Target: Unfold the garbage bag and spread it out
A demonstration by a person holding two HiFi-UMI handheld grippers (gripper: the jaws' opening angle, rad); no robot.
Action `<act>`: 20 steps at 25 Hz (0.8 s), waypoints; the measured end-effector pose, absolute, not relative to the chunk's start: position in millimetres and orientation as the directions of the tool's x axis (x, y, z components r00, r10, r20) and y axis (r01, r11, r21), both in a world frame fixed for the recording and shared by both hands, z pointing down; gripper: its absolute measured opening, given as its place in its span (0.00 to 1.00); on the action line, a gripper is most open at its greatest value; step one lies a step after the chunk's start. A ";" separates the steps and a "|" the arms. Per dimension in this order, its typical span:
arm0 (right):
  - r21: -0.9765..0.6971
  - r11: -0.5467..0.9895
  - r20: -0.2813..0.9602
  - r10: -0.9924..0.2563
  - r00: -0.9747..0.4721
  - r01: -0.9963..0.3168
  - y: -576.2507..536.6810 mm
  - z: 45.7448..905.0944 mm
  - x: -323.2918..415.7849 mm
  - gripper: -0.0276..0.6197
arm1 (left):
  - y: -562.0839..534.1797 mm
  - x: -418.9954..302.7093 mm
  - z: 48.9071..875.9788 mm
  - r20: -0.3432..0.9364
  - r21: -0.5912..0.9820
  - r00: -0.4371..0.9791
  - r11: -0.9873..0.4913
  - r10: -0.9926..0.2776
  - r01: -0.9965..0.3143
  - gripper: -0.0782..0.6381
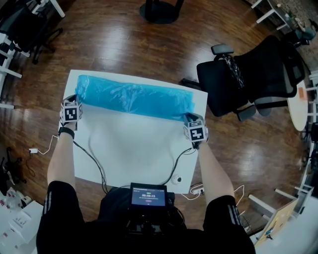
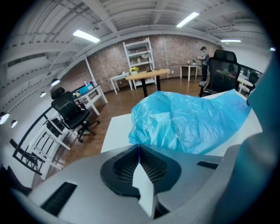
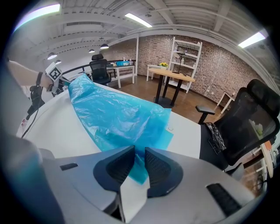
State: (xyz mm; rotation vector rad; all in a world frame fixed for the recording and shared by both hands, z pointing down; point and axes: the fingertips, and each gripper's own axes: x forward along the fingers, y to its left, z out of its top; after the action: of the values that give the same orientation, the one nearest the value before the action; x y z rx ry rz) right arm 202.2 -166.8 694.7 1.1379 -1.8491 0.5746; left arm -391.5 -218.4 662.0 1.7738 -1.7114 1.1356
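Observation:
A blue garbage bag (image 1: 134, 96) lies as a long, crumpled band across the far part of the white table (image 1: 134, 149). My left gripper (image 1: 75, 100) is at its left end, my right gripper (image 1: 191, 119) at its right end. In the left gripper view the jaws (image 2: 138, 146) are pressed together on a thin edge of the bag (image 2: 192, 122), which billows up ahead. In the right gripper view the jaws (image 3: 139, 153) stand slightly apart, and a folded corner of the bag (image 3: 113, 118) fills the gap.
A black office chair (image 1: 258, 74) stands just past the table's right edge. Cables (image 1: 94, 158) run over the near half of the table toward a small screen (image 1: 148, 195) at my waist. Another chair's base (image 1: 161, 10) is beyond the far edge, on the wooden floor.

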 end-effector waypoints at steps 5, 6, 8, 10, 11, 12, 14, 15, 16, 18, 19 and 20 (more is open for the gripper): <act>0.055 0.471 0.853 -0.480 -0.204 -0.880 -165.8 697.6 204.0 0.21 | -217.7 -387.2 682.5 0.831 -0.267 -0.117 -0.207 -0.543 -0.941 0.12; 0.055 0.468 0.852 -0.482 -0.203 -0.882 -166.0 696.7 203.3 0.21 | -217.9 -387.8 685.2 0.838 -0.281 -0.130 -0.216 -0.530 -0.935 0.12; 0.055 0.462 0.849 -0.488 -0.203 -0.885 -166.9 694.8 201.2 0.21 | -219.0 -389.6 694.6 0.852 -0.291 -0.143 -0.230 -0.503 -0.929 0.14; 0.057 0.458 0.848 -0.490 -0.199 -0.887 -167.0 694.6 200.8 0.21 | -221.7 -390.4 704.8 0.862 -0.282 -0.137 -0.237 -0.488 -0.930 0.14; 0.056 0.454 0.849 -0.491 -0.198 -0.889 -166.6 694.3 200.8 0.21 | -221.9 -391.1 702.2 0.864 -0.291 -0.148 -0.238 -0.480 -0.926 0.14; 0.055 0.450 0.848 -0.492 -0.197 -0.891 -166.1 694.0 200.9 0.21 | -221.7 -391.8 696.8 0.866 -0.306 -0.165 -0.239 -0.472 -0.922 0.14; 0.055 0.444 0.844 -0.499 -0.196 -0.894 -165.9 693.6 201.5 0.21 | -222.5 -392.9 692.4 0.868 -0.316 -0.176 -0.241 -0.465 -0.918 0.16; 0.059 0.443 0.841 -0.504 -0.195 -0.894 -166.3 693.7 201.9 0.21 | -222.3 -394.4 689.5 0.867 -0.319 -0.183 -0.235 -0.463 -0.918 0.17; 0.064 0.444 0.839 -0.509 -0.193 -0.894 -166.8 693.8 202.4 0.21 | -221.2 -396.7 686.1 0.867 -0.322 -0.191 -0.225 -0.461 -0.920 0.19; 0.067 0.444 0.838 -0.511 -0.191 -0.894 -167.1 693.8 203.0 0.21 | -220.3 -401.0 681.7 0.864 -0.317 -0.194 -0.203 -0.465 -0.927 0.21; 0.066 0.444 0.839 -0.510 -0.191 -0.894 -167.2 693.7 203.2 0.21 | -221.3 -402.5 679.6 0.859 -0.315 -0.192 -0.195 -0.474 -0.929 0.24; 0.067 0.444 0.839 -0.510 -0.191 -0.894 -167.4 693.4 203.5 0.21 | -222.2 -404.0 677.6 0.855 -0.314 -0.190 -0.188 -0.483 -0.931 0.27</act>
State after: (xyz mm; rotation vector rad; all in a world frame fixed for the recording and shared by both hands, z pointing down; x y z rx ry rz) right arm 203.5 -167.4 693.4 1.1916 -1.8464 0.5687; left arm -404.0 -222.2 677.6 1.6359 -1.6384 1.3531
